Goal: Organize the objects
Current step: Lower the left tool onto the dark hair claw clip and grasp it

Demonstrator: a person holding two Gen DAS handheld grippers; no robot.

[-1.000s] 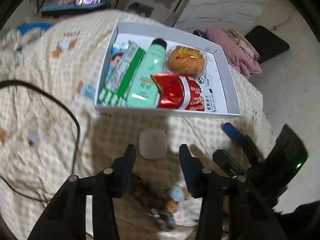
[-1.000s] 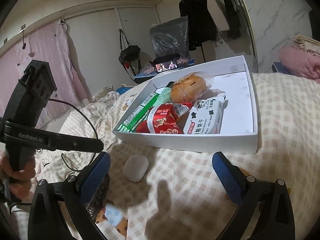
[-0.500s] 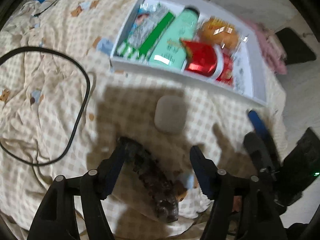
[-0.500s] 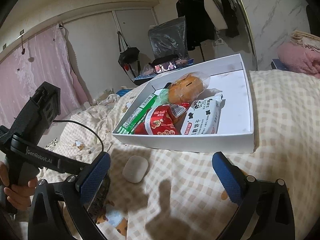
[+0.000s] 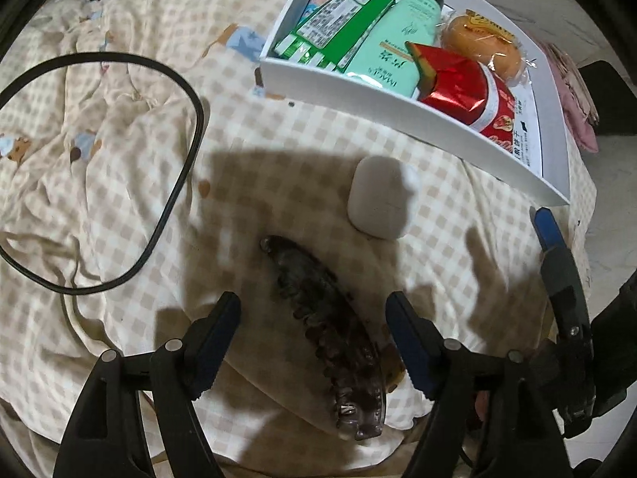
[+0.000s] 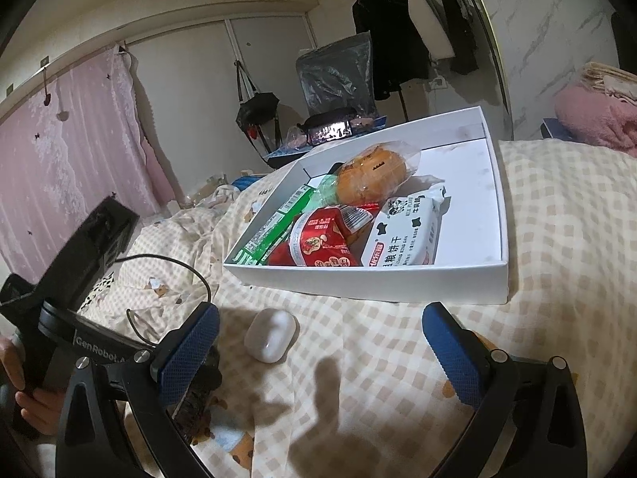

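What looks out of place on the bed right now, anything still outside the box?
Two items lie loose on the checked bedspread outside the white box: a dark hair claw clip, lying between the left gripper's opening jaws, and a small white earbud case nearer the box. Nothing looks spilled or damaged.

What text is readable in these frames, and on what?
"GenRobot.A", cut off: left gripper's black body, right wrist view.
"MILK FLAVOR" and "XIANG BING GAN", plus Chinese characters: white biscuit pack.
"IMAGES", upside down: green tube.
Red snack bag, green box, bread wrapper: print too small or blurred.
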